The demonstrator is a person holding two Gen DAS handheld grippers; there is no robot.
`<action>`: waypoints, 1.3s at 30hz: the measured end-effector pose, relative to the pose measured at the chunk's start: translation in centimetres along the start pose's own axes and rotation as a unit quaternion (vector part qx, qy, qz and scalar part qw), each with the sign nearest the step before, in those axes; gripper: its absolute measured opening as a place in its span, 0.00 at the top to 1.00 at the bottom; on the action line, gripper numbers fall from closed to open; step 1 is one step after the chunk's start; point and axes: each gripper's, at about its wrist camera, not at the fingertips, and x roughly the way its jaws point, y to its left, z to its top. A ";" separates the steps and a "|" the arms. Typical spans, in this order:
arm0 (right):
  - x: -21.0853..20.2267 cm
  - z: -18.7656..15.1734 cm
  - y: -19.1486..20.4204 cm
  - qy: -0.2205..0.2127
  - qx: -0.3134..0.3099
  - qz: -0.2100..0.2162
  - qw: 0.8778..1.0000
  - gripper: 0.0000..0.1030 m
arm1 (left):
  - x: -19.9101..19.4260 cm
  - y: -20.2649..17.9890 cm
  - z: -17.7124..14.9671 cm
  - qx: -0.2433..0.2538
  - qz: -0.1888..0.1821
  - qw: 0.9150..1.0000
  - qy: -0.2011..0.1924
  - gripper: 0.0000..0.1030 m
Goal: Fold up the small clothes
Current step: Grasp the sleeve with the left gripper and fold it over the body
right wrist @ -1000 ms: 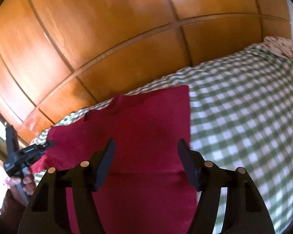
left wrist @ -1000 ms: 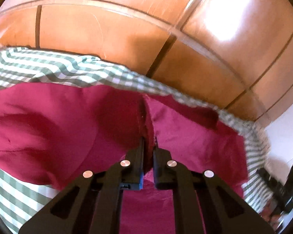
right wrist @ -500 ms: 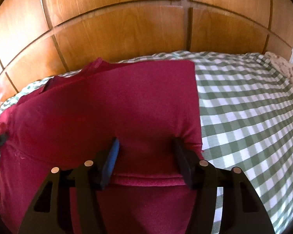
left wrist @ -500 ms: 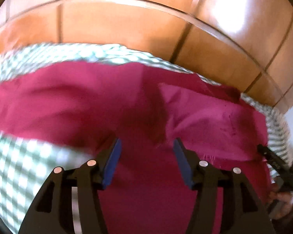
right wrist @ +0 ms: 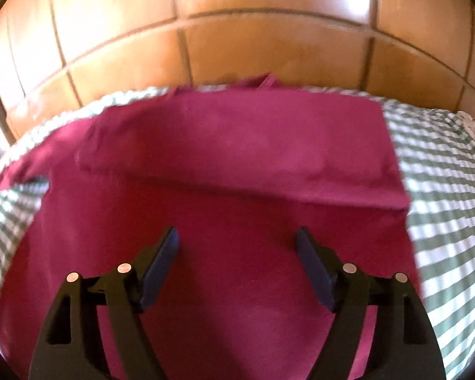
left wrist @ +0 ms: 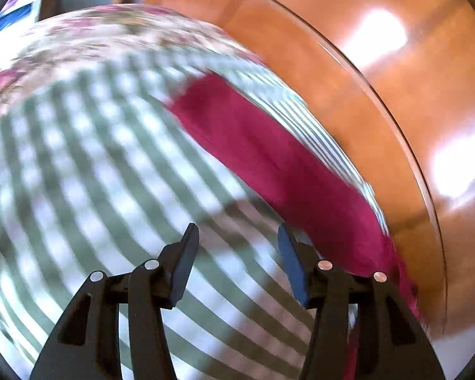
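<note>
The left wrist view is smeared by motion, so the checks of the bed cover (left wrist: 88, 171) and the flowered cloth (left wrist: 79, 38) beyond it are hard to make out. One red garment (right wrist: 237, 164) is in sight; it lies flat on the bed, its lower part cut off by the frame edge in the right wrist view, with one folded layer lying across it ahead of the fingers. The right hand-held gripper (right wrist: 237, 253) hangs over the garment, jaws wide and opening, nothing pinched between them. The left hand-held gripper (left wrist: 234, 250) is over bare checked cover, jaws apart and closing on nothing; the garment runs as a strip just to its right, along the wooden headboard (left wrist: 380, 101)
</note>
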 end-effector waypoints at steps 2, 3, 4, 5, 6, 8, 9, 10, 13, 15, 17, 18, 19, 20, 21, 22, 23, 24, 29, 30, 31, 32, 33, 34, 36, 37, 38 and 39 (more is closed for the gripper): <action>0.2 0.0 0.3 0.005 -0.004 -0.004 1.000 0.23 | 0.3 1.7 2.1 -0.030 0.009 0.999 -0.011 0.51; 0.3 -0.1 0.1 0.007 -0.001 -0.002 1.000 0.21 | 0.6 2.3 3.1 -0.044 0.004 0.999 -0.011 0.51; 0.4 -0.1 -0.1 0.009 0.003 0.000 1.000 0.21 | 1.0 2.8 4.0 -0.059 0.005 0.998 -0.013 0.51; 0.5 -0.2 -0.3 0.010 0.005 0.002 1.000 0.20 | 1.3 3.2 4.6 -0.067 0.004 0.998 -0.016 0.51; 0.5 -0.2 -0.3 0.010 0.004 0.001 1.000 0.20 | 1.8 3.3 5.3 -0.072 0.000 0.997 -0.017 0.51; 0.6 -0.4 -0.2 0.011 0.000 -0.005 1.000 0.19 | 2.7 3.4 6.5 -0.081 0.008 0.996 -0.018 0.51; 0.6 -0.4 -0.2 0.011 -0.002 -0.009 1.000 0.18 | 3.0 3.7 6.9 -0.086 0.006 0.996 -0.017 0.51; 0.7 -0.5 -0.1 0.012 -0.004 -0.012 1.000 0.17 | 3.7 3.7 7.1 -0.090 0.012 0.996 -0.015 0.50; 0.8 -0.5 0.0 0.012 -0.009 -0.019 1.000 0.17 | 5.2 3.5 7.9 -0.095 0.028 0.995 -0.014 0.58; 0.9 -0.5 -0.1 0.013 -0.009 -0.019 1.000 0.16 | 6.0 2.6 8.7 -0.073 0.036 0.997 -0.006 0.92; 0.9 -0.5 -0.2 0.013 -0.006 -0.017 1.000 0.15 | 5.6 1.7 9.1 -0.057 0.045 0.997 -0.011 0.92; 1.0 -0.4 -0.2 0.013 -0.006 -0.017 1.000 0.15 | 5.1 0.9 9.1 -0.047 0.043 0.998 -0.017 0.92; 1.0 -0.4 -0.2 0.013 -0.005 -0.017 1.000 0.15 | 4.7 0.0 9.3 -0.036 0.032 0.999 -0.022 0.92; 1.0 -0.4 -0.2 0.013 -0.006 -0.017 1.000 0.15 | 3.8 -1.4 9.2 -0.026 0.010 0.999 -0.029 0.92; 1.0 -0.4 -0.2 0.013 -0.006 -0.017 1.000 0.15 | 3.0 -2.8 8.8 -0.016 -0.016 0.999 -0.033 0.92; 1.0 -0.4 -0.3 0.013 -0.006 -0.017 1.000 0.15 | 2.2 -4.6 8.4 0.000 -0.044 0.998 -0.037 0.92; 1.0 -0.4 -0.3 0.012 -0.005 -0.016 1.000 0.15 | 1.7 -6.2 7.9 0.018 -0.062 0.997 -0.040 0.92; 1.0 -0.4 -0.2 0.012 -0.005 -0.016 1.000 0.15 | 0.9 -8.0 7.1 0.041 -0.080 0.995 -0.043 0.92; 1.0 -0.4 -0.3 0.011 -0.004 -0.014 1.000 0.15 | -1.7 -17.5 0.8 0.137 -0.183 0.973 -0.026 0.92; 0.9 -0.4 -0.3 0.011 -0.003 -0.013 1.000 0.15 | -1.6 -19.2 -0.6 0.152 -0.200 0.968 -0.013 0.92; 0.9 -0.4 -0.4 0.010 -0.002 -0.012 1.000 0.15 | -1.6 -20.5 -2.1 0.166 -0.214 0.963 0.000 0.91; 0.9 -0.4 -0.4 0.009 -0.001 -0.011 1.000 0.15 | -1.2 -22.2 -4.2 0.186 -0.229 0.955 0.020 0.91; 0.9 -0.4 -0.5 0.009 0.000 -0.009 1.000 0.15 | -0.7 -23.6 -6.1 0.206 -0.234 0.949 0.036 0.91; 0.9 -0.4 -0.6 0.009 0.002 -0.007 1.000 0.15 | -0.3 -24.4 -7.6 0.223 -0.232 0.946 0.044 0.89; 0.9 -0.4 -0.6 0.008 0.004 -0.004 1.000 0.15 | 1.4 -26.1 -11.7 0.269 -0.222 0.935 0.073 0.85; 0.8 -0.4 -0.7 0.007 0.005 -0.002 1.000 0.15 | 2.0 -26.5 -13.1 0.285 -0.214 0.931 0.083 0.84; 0.8 -0.3 -0.7 0.007 0.007 0.001 1.000 0.15 | 3.0 -26.8 -14.9 0.305 -0.198 0.927 0.092 0.82; 0.8 -0.4 -0.7 0.006 0.009 0.002 1.000 0.15 | 3.5 -26.8 -16.1 0.320 -0.193 0.922 0.099 0.75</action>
